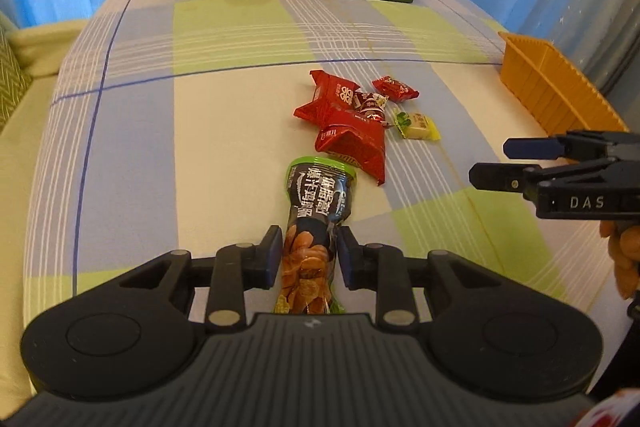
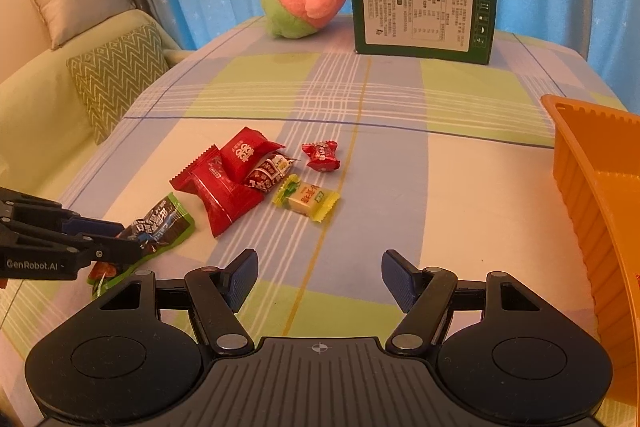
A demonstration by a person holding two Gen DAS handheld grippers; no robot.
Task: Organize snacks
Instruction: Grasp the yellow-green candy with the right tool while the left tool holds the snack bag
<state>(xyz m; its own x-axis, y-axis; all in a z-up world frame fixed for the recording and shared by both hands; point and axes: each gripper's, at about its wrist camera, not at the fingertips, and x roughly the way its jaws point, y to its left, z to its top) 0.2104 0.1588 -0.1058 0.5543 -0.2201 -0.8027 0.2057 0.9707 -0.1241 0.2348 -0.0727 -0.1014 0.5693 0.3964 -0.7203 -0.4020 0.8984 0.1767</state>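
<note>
On the checked cloth, orange bin (image 2: pixel 576 187) contents hidden, left tongs (image 1: pixel 306 251) pinching chip packet (image 1: pixel 318 211), right tongs (image 2: pixel 318 279) spread.

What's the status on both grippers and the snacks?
Left gripper around the dark snack packet, grip uncertain. Right gripper open, empty. Red and yellow snacks loose on the bed; orange bin unobstructed.
</note>
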